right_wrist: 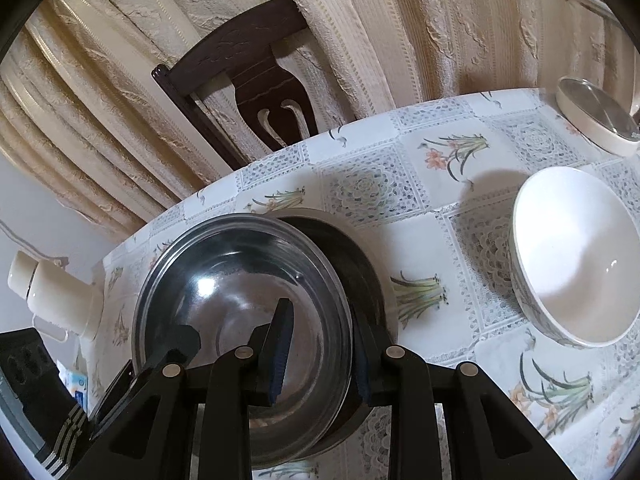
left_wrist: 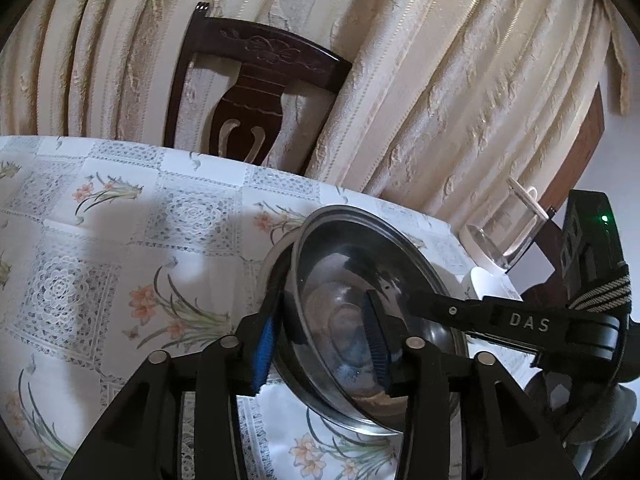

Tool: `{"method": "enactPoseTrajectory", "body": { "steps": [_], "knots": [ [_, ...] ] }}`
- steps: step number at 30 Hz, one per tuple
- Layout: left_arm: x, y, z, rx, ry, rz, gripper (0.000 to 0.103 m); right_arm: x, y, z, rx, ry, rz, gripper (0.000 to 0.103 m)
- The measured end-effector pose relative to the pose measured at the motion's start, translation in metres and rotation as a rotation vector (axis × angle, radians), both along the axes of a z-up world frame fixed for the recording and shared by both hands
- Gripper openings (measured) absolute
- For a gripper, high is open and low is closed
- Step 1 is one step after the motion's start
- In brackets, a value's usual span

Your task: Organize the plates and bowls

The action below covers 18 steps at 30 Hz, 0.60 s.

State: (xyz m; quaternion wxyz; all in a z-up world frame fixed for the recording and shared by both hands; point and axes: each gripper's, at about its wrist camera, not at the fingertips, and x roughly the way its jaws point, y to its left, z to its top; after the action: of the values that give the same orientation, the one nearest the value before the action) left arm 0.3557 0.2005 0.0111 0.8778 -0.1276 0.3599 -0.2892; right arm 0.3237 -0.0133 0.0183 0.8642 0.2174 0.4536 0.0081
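metal bowl [right_wrist: 240,300]: held tilted over a dark plate [right_wrist: 368,280] on the table [right_wrist: 420,240] | left gripper [left_wrist: 320,344] and right gripper [right_wrist: 320,356] each pinch opposite rims | likely light, stiff, slippery; grip rim | white bowl [right_wrist: 576,256] nearby, fragile

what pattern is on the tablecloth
White tablecloth with lace-look grey squares alternating with orange-flower sprigs; clearest in the right wrist view.

Steel bowl [right_wrist: 240,300] on table [right_wrist: 400,184]; white bowl [right_wrist: 576,260] right; chair [right_wrist: 248,80] behind.
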Motion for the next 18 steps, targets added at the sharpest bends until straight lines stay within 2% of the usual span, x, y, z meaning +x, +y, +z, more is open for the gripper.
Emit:
{"method": "enactPoseTrajectory", "body": {
  "steps": [10, 12, 14, 18],
  "knots": [
    [0.0, 0.002, 0.001, -0.042, 0.013, -0.017, 0.056, 0.003, 0.002, 0.0, -0.029, -0.002, -0.003, 0.029],
    [0.0, 0.004, 0.002, -0.058, 0.014, -0.017, 0.061, 0.002, 0.002, 0.001, -0.06, -0.003, -0.012, 0.03],
    [-0.001, 0.006, 0.005, -0.059, 0.003, 0.004, 0.066, 0.001, 0.001, 0.002, -0.084, -0.002, -0.022, 0.029],
    [0.003, 0.012, 0.003, -0.073, 0.015, 0.034, 0.066, 0.0, -0.002, 0.003, -0.066, -0.003, -0.022, 0.029]
  ]
}}
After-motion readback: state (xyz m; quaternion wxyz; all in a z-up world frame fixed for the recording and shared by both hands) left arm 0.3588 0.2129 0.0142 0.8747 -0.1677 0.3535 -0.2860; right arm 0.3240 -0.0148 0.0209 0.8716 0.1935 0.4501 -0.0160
